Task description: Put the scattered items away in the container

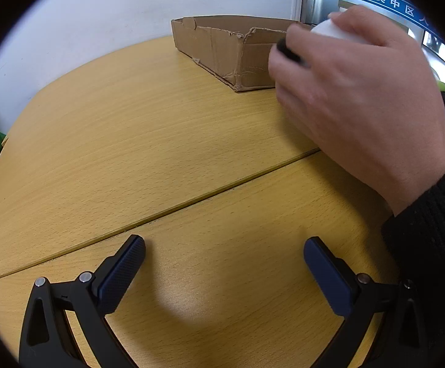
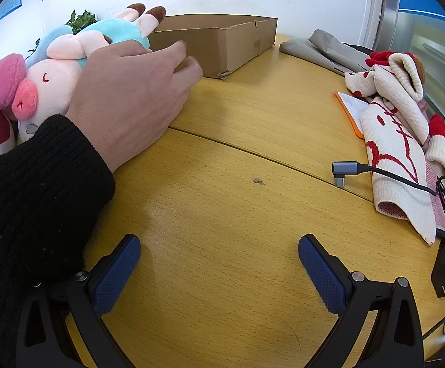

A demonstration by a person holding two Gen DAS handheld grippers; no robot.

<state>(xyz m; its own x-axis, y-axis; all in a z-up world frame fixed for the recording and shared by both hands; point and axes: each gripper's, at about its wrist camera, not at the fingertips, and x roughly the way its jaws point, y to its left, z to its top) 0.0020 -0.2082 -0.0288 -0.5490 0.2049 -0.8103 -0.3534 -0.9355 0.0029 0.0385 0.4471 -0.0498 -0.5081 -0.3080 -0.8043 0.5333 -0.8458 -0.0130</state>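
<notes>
Right wrist view: cardboard box (image 2: pixel 222 46), contents hidden; both grippers' fingers (image 2: pixel 322 271) wide, empty.

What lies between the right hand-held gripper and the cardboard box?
A bare hand in a black sleeve reaches in from the left toward the cardboard box. It covers the left part of the way from the right hand-held gripper, whose jaws are open. The middle is bare table.
</notes>
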